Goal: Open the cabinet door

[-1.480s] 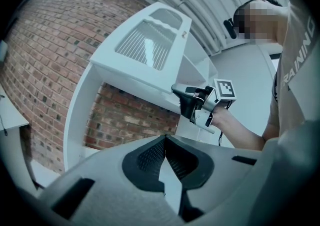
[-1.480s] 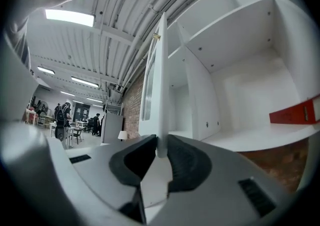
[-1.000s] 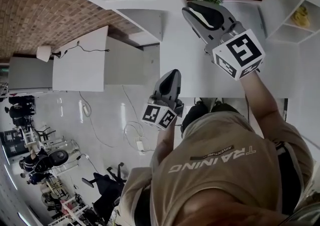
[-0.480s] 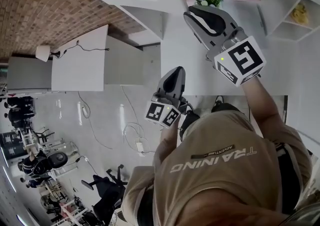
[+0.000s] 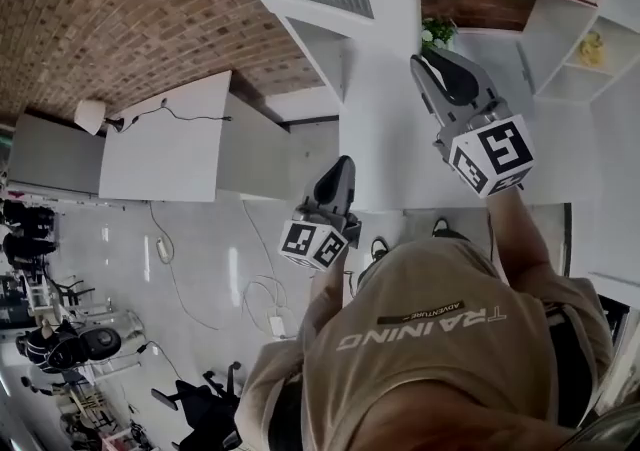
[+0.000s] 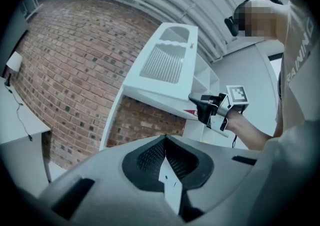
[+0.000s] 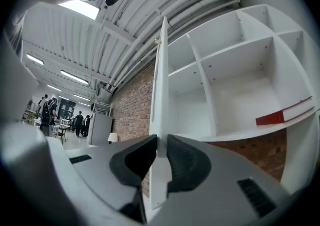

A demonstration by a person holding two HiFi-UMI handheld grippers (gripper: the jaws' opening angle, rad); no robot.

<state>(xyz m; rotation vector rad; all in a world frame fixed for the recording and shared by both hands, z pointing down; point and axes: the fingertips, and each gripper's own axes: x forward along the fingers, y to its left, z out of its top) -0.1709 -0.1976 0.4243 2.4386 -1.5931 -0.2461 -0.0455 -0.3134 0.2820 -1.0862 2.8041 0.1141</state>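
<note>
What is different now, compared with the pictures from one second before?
The right gripper moved rightward in the head view, pulling the cabinet door with it. The left gripper shifted slightly too. Unchanged: right jaws clamp the door's edge; left gripper empty, shut.

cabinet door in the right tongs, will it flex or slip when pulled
The cabinet door looks like a thin, straight panel, so it is probably stiff. Its smooth white face might slip, since the right tongs pinch only its edge.
</note>
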